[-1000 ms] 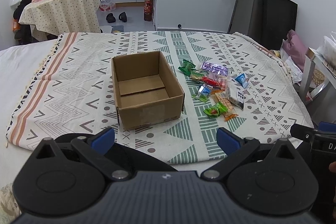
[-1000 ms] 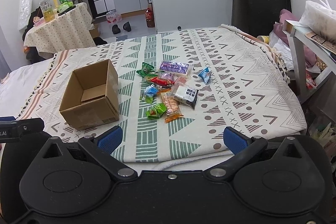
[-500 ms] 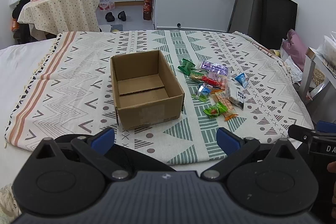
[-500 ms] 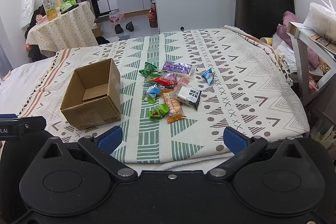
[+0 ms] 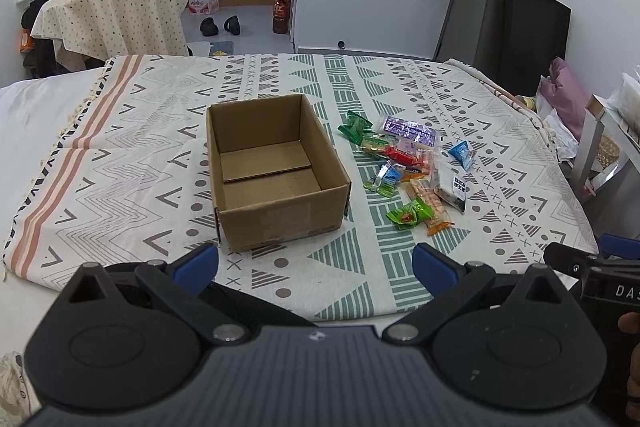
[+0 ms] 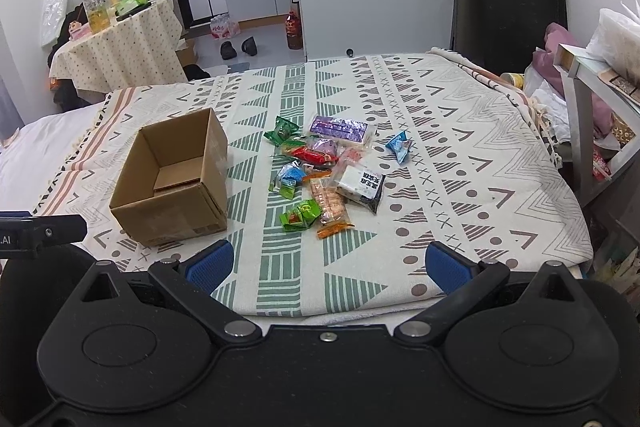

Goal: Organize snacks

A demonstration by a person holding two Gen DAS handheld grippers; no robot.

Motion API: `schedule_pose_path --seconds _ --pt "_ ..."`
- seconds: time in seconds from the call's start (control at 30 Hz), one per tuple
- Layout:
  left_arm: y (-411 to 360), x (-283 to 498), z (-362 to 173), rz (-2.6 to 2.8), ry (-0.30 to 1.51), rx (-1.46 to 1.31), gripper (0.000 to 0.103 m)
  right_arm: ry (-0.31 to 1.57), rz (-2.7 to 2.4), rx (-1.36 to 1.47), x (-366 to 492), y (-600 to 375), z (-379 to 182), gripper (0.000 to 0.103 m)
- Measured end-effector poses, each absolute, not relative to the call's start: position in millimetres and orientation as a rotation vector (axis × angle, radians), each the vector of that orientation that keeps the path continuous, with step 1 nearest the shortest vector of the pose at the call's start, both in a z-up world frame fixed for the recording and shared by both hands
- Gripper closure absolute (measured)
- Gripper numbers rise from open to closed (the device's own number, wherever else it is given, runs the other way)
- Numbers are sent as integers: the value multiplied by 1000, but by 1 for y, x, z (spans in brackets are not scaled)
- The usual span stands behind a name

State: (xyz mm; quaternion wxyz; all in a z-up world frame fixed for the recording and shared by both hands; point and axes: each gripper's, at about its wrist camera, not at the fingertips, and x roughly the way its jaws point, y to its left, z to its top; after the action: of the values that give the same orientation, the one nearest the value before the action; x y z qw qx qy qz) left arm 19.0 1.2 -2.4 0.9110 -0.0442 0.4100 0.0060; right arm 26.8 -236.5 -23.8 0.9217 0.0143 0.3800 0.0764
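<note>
Both your grippers — left [image 5: 316,263] and right [image 6: 328,263] — have edged slightly forward, fingers spread, holding nothing. The snacks [image 6: 328,171] lie untouched just beside the empty box [image 6: 172,179] — nothing sorted yet.

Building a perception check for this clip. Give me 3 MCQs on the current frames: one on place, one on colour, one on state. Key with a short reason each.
1. Where does the snack pile lie relative to the cardboard box?
A. inside it
B. to its right on the cloth
C. behind it

2. What colour is the small packet lying apart at the pile's right edge?
A. blue
B. yellow
C. black

3. What state is the box in?
A. taped shut
B. open and full
C. open and empty

Key: B, the pile sits on the patterned cloth right of the box; A, the stray packet is blue; C, the box's bare floor shows in the left wrist view.
</note>
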Motion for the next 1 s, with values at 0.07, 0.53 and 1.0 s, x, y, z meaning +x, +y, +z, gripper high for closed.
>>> schedule_pose_path --seconds 0.07,0.53,1.0 --pt "2 21 -3 11 846 -97 0 782 160 33 29 -237 -24 0" --pt "-1 45 -9 -8 872 -125 1 826 187 64 54 -241 -32 0" --pt "-20 78 -22 -51 887 -170 3 851 183 147 88 -264 -47 2"
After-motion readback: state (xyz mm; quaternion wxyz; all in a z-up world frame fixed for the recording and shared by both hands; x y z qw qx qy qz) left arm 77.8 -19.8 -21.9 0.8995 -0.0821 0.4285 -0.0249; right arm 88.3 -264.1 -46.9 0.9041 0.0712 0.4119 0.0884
